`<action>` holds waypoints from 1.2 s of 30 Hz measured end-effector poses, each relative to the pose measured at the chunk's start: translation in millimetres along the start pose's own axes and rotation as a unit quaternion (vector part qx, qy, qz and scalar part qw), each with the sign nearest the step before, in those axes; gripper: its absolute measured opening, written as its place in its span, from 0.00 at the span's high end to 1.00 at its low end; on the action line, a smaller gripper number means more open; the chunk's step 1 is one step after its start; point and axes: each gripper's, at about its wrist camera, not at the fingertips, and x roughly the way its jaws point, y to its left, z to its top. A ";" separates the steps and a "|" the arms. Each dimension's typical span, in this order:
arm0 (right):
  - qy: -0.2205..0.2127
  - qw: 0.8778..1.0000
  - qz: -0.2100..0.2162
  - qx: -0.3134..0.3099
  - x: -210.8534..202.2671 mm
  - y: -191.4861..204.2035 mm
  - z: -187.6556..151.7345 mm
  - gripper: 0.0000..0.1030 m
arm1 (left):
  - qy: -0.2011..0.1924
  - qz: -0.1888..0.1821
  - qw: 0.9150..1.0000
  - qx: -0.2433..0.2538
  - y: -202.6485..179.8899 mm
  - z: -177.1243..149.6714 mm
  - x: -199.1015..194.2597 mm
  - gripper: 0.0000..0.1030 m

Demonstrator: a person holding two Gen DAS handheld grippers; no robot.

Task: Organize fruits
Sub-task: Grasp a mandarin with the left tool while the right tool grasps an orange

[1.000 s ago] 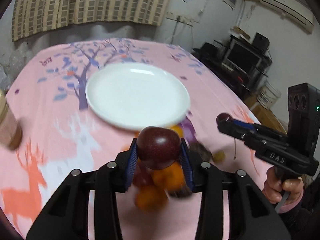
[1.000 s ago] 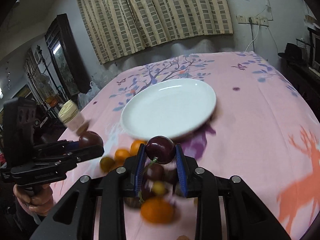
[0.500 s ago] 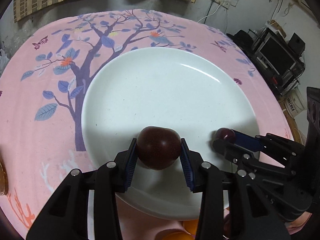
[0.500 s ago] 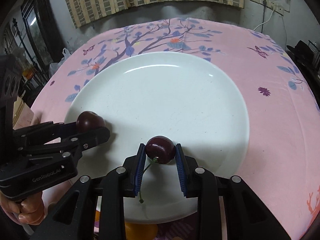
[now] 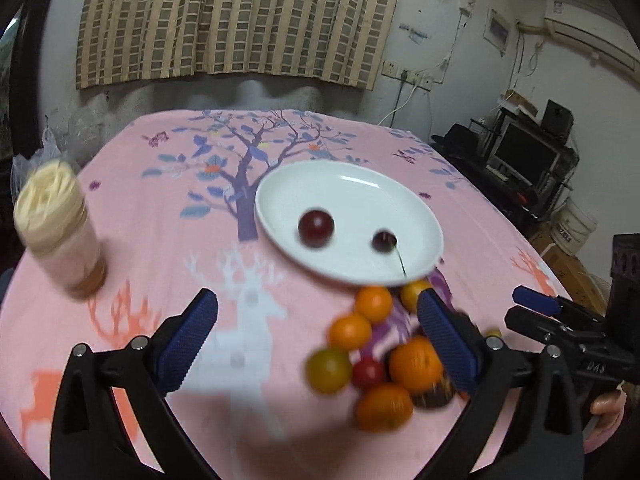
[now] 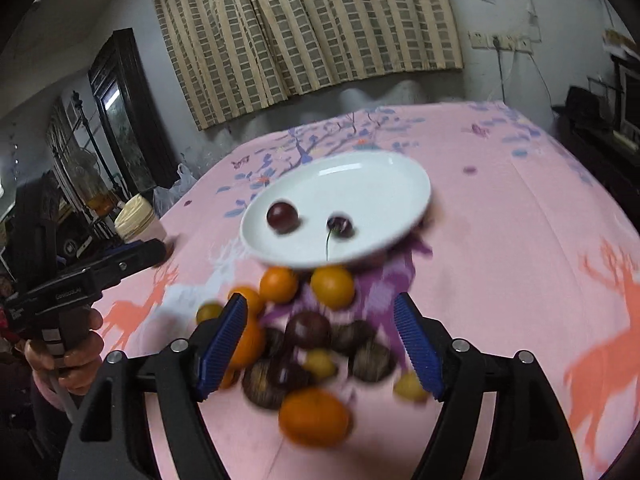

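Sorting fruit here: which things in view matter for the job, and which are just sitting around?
Job: white plate, plum and cherry on it, fruit pile near the plate, left gripper, right gripper, both open.
Not involved: lidded jar, curtain, monitor.

One white plate (image 5: pixel 420 216) holds two fruits: one plum (image 5: pixel 316 228) and one cherry (image 5: pixel 383 241). One jar (image 5: pixel 60 236) stands on the table. The blurred pile of fruit (image 6: pixel 304 340) beside the plate cannot be counted.
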 end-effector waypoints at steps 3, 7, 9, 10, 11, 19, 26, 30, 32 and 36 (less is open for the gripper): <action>0.017 1.000 -0.023 0.004 -3.5 0.3 -24.9 0.26 | 0.016 -0.002 1.000 -0.013 5.2 -35.8 -4.4 0.05; 0.057 0.998 -0.019 0.005 8.4 3.1 -43.5 0.26 | 0.034 -0.020 0.999 0.006 0.1 -56.5 -7.3 0.05; 0.073 0.997 -0.013 -0.006 15.1 9.4 -51.5 0.26 | 0.036 -0.015 0.999 0.012 -1.2 -59.2 -6.0 0.05; 0.084 0.996 -0.018 -0.017 19.2 14.2 -55.5 0.26 | 0.036 -0.012 0.999 0.013 -2.0 -59.8 -5.5 0.05; 0.088 0.995 -0.030 -0.030 20.5 18.7 -56.6 0.26 | 0.037 -0.011 0.999 0.014 -2.9 -60.3 -5.1 0.05; 0.115 0.991 -0.058 -0.044 30.2 23.4 -57.5 0.48 | 0.042 0.000 0.998 0.039 -13.1 -63.7 -3.5 0.05; 0.096 0.995 -0.013 -0.002 21.5 9.3 -58.3 0.57 | 0.054 -0.019 0.996 0.071 -25.7 -67.3 2.1 0.05; 0.083 0.996 0.006 0.023 17.4 -0.4 -57.7 0.57 | 0.090 -0.045 0.991 0.089 -33.3 -68.1 18.0 0.37; 0.086 0.996 0.008 0.026 19.0 -1.0 -56.3 0.57 | 0.105 -0.045 0.989 0.095 -37.0 -67.7 26.2 0.47; 0.084 0.996 0.018 0.027 18.7 -1.2 -55.1 0.57 | 0.110 -0.046 0.987 0.110 -44.7 -66.9 32.3 0.47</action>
